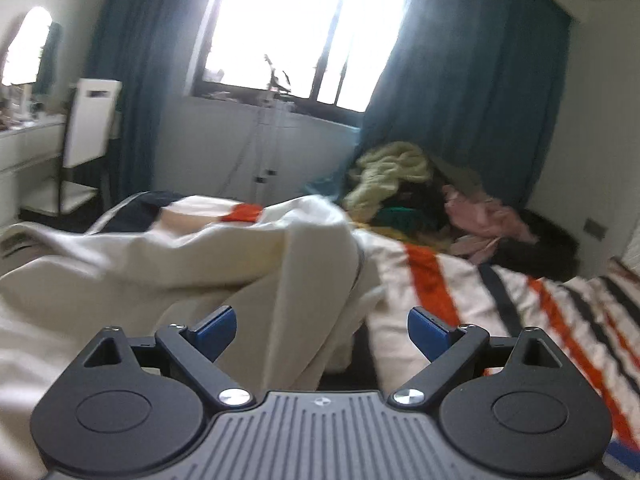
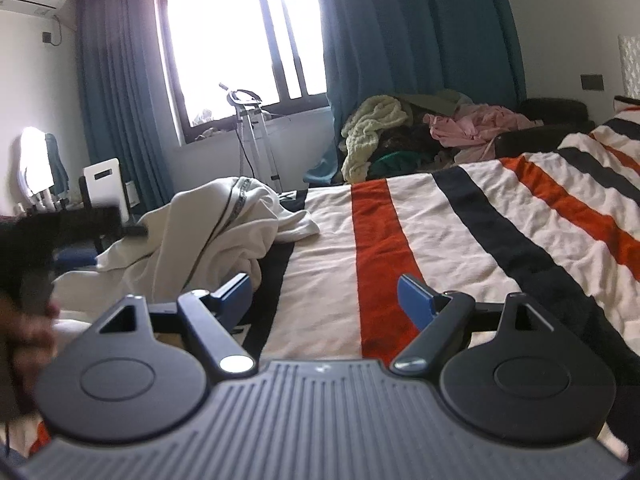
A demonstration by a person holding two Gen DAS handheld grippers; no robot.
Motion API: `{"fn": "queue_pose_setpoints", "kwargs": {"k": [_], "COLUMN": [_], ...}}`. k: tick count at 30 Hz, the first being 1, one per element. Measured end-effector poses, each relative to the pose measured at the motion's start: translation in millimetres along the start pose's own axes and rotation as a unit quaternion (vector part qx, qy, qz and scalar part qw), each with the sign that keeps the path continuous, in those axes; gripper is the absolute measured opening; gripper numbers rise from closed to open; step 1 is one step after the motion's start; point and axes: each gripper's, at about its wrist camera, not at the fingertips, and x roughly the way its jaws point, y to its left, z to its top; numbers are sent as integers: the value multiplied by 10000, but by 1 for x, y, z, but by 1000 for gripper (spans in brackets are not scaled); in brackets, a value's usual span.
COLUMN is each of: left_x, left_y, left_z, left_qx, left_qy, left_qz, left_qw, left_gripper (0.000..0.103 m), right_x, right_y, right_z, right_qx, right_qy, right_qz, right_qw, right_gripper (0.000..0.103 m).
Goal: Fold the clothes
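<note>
A cream garment (image 1: 192,264) with a dark trim line lies crumpled on the striped bed cover (image 1: 500,304). My left gripper (image 1: 322,330) is open just in front of it; a hanging fold of the cloth drops between the blue pads without being pinched. In the right wrist view the same cream garment (image 2: 208,232) is heaped at the bed's left edge. My right gripper (image 2: 324,300) stands open over the striped bed cover (image 2: 460,232), to the right of the garment, with nothing between its fingers. A blurred hand (image 2: 24,332) shows at the left edge.
A pile of clothes, yellow-green, pink and dark (image 2: 420,132), sits at the far end of the bed below teal curtains (image 2: 420,40). A stand (image 2: 250,136) is under the window. A white chair (image 1: 88,128) and a dresser are at the left.
</note>
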Motion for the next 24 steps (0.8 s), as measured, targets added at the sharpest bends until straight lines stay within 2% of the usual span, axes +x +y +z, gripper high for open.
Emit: {"fn": "queue_pose_setpoints", "kwargs": {"k": [5,7,9,13,15,17,20,24], "left_x": [49,68,83,112,118,121,102,59], "left_y": [31,44,55,66,61,54,44,27], "left_z": [17,12,5,-1,0,2,7,11], "left_qx": [-570,-659,-745,-990,-788,-375,-8,642], "left_qy": [36,52,63,160,72,48,-268,-434], "left_qz": [-215,-217,-336,-944,-1181,-1325,-1507,-1676], "left_qw": [9981,9976,9966,9905,9898,9905,9882,9828], "left_gripper": [91,88,80,52,41,3,3,2], "right_x": [10,16,26,50,62,71,78,77], "right_y": [-6,-7,-9,-7,-6,-4,-5,-8], "right_z": [-3,-5,-8,-18,-23,-27,-31,-30], "right_qx": [185,229,286,445,483,484,487,571], "right_qy": [251,372,503,848,1012,1126,1218,1210], "right_qz": [-41,-41,-22,14,18,-10,-56,-67], "right_qw": [9995,9990,9983,9954,9937,9925,9913,9910], "right_gripper": [82,82,82,82,82,82,82,82]}}
